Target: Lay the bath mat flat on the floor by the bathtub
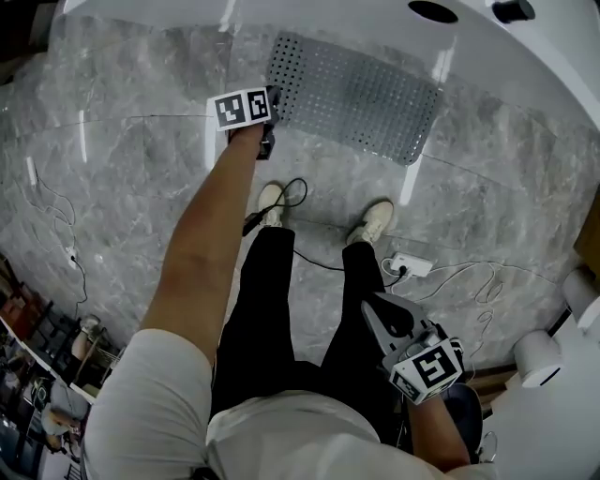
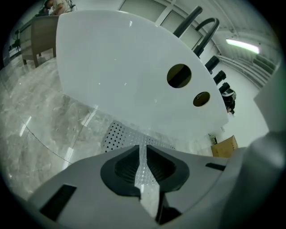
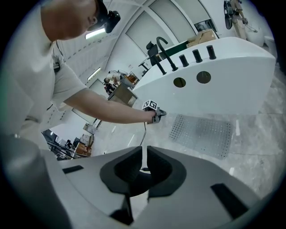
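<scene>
We have the bath mat [image 1: 352,97] nearly flat by the bathtub [image 1: 328,14], left gripper [image 2: 143,156] clamped on its edge, right gripper [image 3: 144,157] closed empty; only letting go seems left.

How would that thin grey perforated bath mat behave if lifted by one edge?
Probably floppy: the grey perforated bath mat looks thin where the left hand-held gripper pinches its edge. Likely light, being full of holes. It may slide on the glossy marble floor.
</scene>
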`<state>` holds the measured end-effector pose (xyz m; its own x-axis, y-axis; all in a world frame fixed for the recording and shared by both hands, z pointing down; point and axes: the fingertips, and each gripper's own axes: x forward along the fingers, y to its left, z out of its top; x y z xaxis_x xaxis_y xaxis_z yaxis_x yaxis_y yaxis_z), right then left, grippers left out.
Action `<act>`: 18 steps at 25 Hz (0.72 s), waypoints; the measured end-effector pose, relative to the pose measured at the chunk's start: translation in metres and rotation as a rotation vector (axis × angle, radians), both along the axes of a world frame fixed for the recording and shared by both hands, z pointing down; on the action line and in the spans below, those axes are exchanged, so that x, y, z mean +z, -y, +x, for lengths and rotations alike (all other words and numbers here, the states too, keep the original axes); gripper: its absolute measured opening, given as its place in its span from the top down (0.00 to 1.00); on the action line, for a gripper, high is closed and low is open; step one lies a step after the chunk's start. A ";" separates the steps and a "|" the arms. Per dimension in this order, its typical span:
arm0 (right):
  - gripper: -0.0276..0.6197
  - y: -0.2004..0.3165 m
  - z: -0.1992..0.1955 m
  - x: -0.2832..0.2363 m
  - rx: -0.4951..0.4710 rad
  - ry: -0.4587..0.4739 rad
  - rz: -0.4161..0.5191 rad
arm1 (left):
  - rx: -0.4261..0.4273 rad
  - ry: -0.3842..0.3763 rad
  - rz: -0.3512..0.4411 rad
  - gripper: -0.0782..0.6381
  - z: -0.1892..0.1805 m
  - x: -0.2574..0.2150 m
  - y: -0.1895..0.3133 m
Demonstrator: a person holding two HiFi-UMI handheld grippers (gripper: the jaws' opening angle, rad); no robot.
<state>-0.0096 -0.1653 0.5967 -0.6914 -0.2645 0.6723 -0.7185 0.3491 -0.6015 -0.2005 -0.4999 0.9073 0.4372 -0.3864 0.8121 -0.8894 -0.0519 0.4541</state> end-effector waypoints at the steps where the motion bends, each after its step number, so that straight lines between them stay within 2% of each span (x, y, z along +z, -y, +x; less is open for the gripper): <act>1: 0.89 0.002 -0.007 -0.002 -0.002 -0.010 0.013 | 0.003 -0.005 0.008 0.81 -0.008 -0.010 -0.003; 5: 0.90 0.013 -0.041 -0.015 0.018 -0.044 0.054 | 0.069 0.006 0.065 0.83 -0.038 -0.058 -0.018; 8: 0.94 0.014 -0.069 -0.031 0.055 -0.075 0.062 | 0.153 0.006 0.100 0.84 -0.055 -0.101 -0.038; 11: 0.94 0.011 -0.095 -0.057 0.075 -0.080 0.111 | 0.255 0.011 0.135 0.86 -0.072 -0.153 -0.066; 15: 0.94 0.005 -0.113 -0.098 0.103 -0.106 0.188 | 0.380 -0.061 0.171 0.87 -0.081 -0.230 -0.106; 18: 0.94 -0.007 -0.115 -0.132 0.094 -0.132 0.246 | 0.441 -0.130 0.214 0.87 -0.082 -0.297 -0.144</act>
